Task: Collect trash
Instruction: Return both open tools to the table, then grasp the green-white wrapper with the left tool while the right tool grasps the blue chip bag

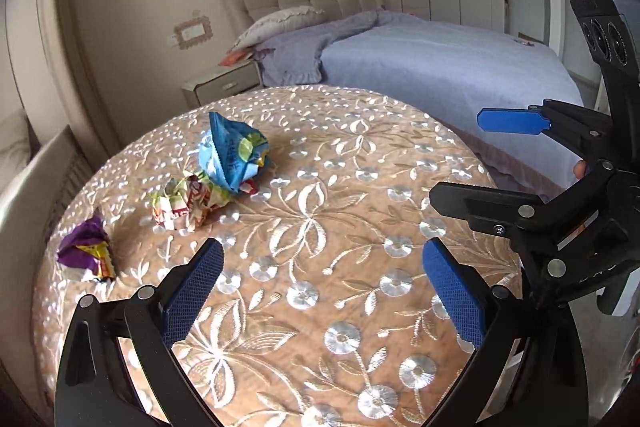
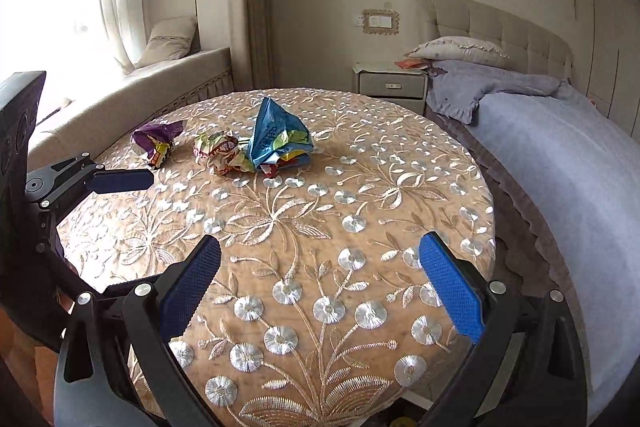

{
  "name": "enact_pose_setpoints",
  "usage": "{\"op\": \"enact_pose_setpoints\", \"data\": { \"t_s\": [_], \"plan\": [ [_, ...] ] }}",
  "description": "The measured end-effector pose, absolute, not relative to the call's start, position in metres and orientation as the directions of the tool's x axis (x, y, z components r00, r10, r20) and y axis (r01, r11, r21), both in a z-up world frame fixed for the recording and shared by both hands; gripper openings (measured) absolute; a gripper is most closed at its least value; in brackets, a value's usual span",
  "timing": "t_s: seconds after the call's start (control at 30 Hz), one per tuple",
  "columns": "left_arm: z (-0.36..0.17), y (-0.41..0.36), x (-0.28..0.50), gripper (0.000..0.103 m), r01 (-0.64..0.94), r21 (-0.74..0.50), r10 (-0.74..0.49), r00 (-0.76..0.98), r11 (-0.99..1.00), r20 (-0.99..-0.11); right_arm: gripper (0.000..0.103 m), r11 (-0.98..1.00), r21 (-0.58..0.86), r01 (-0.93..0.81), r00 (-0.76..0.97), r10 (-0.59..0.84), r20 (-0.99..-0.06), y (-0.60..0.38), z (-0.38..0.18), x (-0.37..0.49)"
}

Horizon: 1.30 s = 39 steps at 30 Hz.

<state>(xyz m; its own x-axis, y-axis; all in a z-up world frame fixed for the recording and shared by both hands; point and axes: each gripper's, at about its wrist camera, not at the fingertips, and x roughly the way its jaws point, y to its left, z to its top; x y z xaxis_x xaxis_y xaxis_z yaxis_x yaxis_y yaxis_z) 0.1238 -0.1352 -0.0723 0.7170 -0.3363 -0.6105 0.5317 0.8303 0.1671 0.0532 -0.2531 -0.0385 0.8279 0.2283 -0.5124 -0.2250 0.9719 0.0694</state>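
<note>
In the left wrist view, the left gripper (image 1: 322, 291) is hovering over the near part of the round embroidered table (image 1: 360, 307) with its blue pads spread wide apart and nothing between them. The trash is lying ahead and off to its left: a purple wrapper (image 1: 86, 255) is sitting close to the table's left edge, a crumpled white-and-red wrapper (image 1: 186, 205) is resting further in, and a blue snack bag (image 1: 232, 155) is standing just behind that one and touching it, toward the far left part of the table. Together the three are forming a rough row slanting from the left edge toward the far side. The right gripper (image 1: 460, 157) is showing at the right edge of this view, its fingers also parted and empty, well apart from the trash. In the right wrist view, the right gripper (image 2: 320, 287) is hanging open over the near edge of the table (image 2: 400, 187), while the purple wrapper (image 2: 156, 141), the crumpled wrapper (image 2: 218, 149) and the blue bag (image 2: 276, 135) are lying in a line across the far left part. The left gripper (image 2: 120, 181) is reaching in from the left edge, just short of the purple wrapper. By my judgement the left gripper is the nearer one, so the purple wrapper is looking like its first pick.
</note>
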Motion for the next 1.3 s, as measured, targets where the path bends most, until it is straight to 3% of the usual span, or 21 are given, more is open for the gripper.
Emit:
{"op": "enact_pose_setpoints", "data": {
  "t_s": [0.33, 0.5, 0.8, 0.93, 0.97, 1.0, 1.07, 1.3],
  "plan": [
    [-0.076, -0.084, 0.188, 0.098, 0.409, 0.152, -0.239, 0.755, 0.900, -0.611, 0.099, 0.966, 0.035, -0.256, 0.811, 0.235, -0.535, -0.215, -0.030, 0.111],
    [-0.078, -0.055, 0.232, 0.098, 0.338, 0.083, -0.214, 0.747, 0.937, -0.630, 0.099, 0.967, 0.027, -0.252, 0.804, 0.224, -0.551, -0.198, -0.030, 0.148],
    [-0.081, -0.032, 0.296, 0.097, 0.308, -0.119, -0.307, 0.687, 0.944, -0.658, 0.099, 0.976, 0.088, -0.199, 0.774, 0.212, -0.596, -0.172, -0.033, 0.239],
    [-0.093, -0.044, 0.307, 0.096, 0.356, -0.118, -0.334, 0.638, 0.927, -0.694, 0.099, 0.978, 0.114, -0.175, 0.738, 0.207, -0.643, -0.168, -0.046, 0.270],
    [-0.097, -0.050, 0.308, 0.094, 0.365, -0.095, -0.321, 0.633, 0.926, -0.705, 0.088, 0.976, 0.126, -0.177, 0.729, 0.215, -0.649, -0.167, -0.051, 0.272],
    [-0.101, -0.053, 0.309, 0.082, 0.364, -0.065, -0.297, 0.630, 0.929, -0.717, 0.072, 0.972, 0.141, -0.186, 0.720, 0.233, -0.653, -0.169, -0.054, 0.274],
    [-0.110, -0.058, 0.311, 0.062, 0.386, -0.082, -0.318, 0.600, 0.919, -0.734, 0.069, 0.964, 0.176, -0.198, 0.715, 0.265, -0.647, -0.173, -0.054, 0.270],
    [-0.110, -0.068, 0.282, 0.055, 0.425, 0.026, -0.278, 0.637, 0.905, -0.719, 0.063, 0.964, 0.107, -0.241, 0.728, 0.253, -0.637, -0.185, -0.050, 0.221]
  ]
}}
